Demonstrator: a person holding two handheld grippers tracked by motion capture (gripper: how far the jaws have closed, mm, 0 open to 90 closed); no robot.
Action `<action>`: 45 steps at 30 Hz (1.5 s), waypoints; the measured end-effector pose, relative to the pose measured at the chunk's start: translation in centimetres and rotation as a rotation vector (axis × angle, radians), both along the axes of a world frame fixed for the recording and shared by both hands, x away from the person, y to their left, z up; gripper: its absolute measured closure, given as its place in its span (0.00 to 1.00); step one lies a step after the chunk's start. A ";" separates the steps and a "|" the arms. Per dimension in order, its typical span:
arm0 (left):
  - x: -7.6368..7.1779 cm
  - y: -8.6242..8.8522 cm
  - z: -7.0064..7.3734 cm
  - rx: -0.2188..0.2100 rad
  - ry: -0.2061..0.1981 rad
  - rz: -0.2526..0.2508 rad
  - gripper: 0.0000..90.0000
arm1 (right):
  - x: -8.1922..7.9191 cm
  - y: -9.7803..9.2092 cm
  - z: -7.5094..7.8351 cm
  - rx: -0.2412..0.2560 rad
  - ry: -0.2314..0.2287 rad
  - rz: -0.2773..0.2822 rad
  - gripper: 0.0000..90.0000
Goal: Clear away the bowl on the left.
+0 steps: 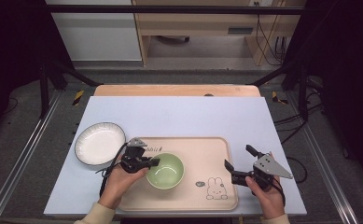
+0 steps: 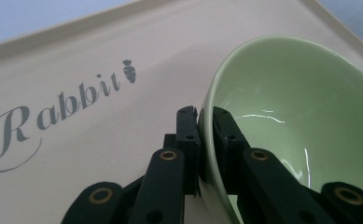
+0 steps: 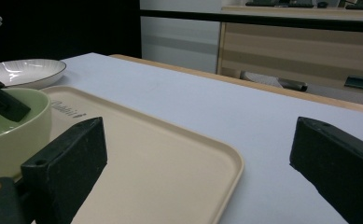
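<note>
So the green bowl (image 1: 165, 171) sits on the beige tray (image 1: 216, 145), a bit left of the tray's middle, and the tray itself lies on the pale blue bench (image 1: 179, 116) near the person's edge. The left gripper (image 1: 152, 162) comes in at the bowl's 9 o'clock side and has its jaws pinching the rim: in the left gripper view you can see one jaw outside the wall and one inside, with the green bowl (image 2: 282, 116) rim squeezed right between them. The left hand (image 1: 123, 179) wraps the gripper body from below.

The tray has "Rabbit" lettering (image 2: 53, 112) with a little carrot printed beside it, off at roughly 10 o'clock from the bowl in the high view, and a small bunny drawing (image 1: 215, 188) toward the tray's 5 o'clock corner.

A white plate (image 1: 100, 143) with a dark rim sits on the bench just off the tray's left edge, at about 10 o'clock from the bowl. Can't tell from here whether it touches the tray.

The right gripper (image 1: 239, 163) hangs over the tray's right edge, at the bowl's 3 o'clock, well apart from it. Its jaws are spread wide with nothing between them; the right gripper view shows the tray (image 3: 170, 163) corner and bare bench in the gap. The right hand (image 1: 268, 196) holds it from the 6 o'clock side, and the grey three-cornered plate (image 1: 272, 166) sits on top.
</note>
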State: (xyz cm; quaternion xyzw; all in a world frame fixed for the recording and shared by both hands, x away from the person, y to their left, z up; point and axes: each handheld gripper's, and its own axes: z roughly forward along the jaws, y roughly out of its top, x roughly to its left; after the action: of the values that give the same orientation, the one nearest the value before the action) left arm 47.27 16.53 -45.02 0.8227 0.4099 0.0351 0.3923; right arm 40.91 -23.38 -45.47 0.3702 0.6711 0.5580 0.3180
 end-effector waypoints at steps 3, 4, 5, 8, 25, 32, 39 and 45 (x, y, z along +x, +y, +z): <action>0.0 0.1 0.0 -0.006 -0.002 -0.007 0.91 | 0.0 0.0 0.0 -0.001 -0.001 0.002 0.04; 0.0 0.1 0.0 -0.007 -0.002 -0.010 0.90 | 0.0 0.0 0.0 0.000 -0.002 0.002 0.04; -0.1 0.1 0.0 -0.006 -0.002 -0.009 0.90 | 0.0 0.0 0.0 0.000 -0.003 0.003 0.04; -0.1 0.0 0.0 0.000 -0.015 -0.012 0.88 | 0.0 0.0 0.0 0.003 -0.005 0.003 0.04; -0.7 -0.3 0.8 0.021 -0.100 -0.006 0.71 | 0.0 0.0 0.0 0.001 -0.002 0.006 0.04; -0.7 -0.4 1.1 0.079 -0.152 -0.003 0.61 | 0.0 0.0 0.0 0.003 -0.001 0.008 0.04; -0.8 -0.3 1.7 0.086 -0.194 0.004 0.46 | 0.0 0.0 0.0 0.000 0.000 0.010 0.04; -1.0 -0.5 2.0 0.092 -0.229 0.002 0.35 | 0.0 0.0 0.0 0.000 0.002 0.011 0.04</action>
State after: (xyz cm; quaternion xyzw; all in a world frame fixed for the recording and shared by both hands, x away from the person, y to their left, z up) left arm 46.23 16.06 -43.01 0.8300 0.3611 0.1480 0.3984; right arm 40.93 -23.35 -45.48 0.3669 0.6734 0.5596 0.3142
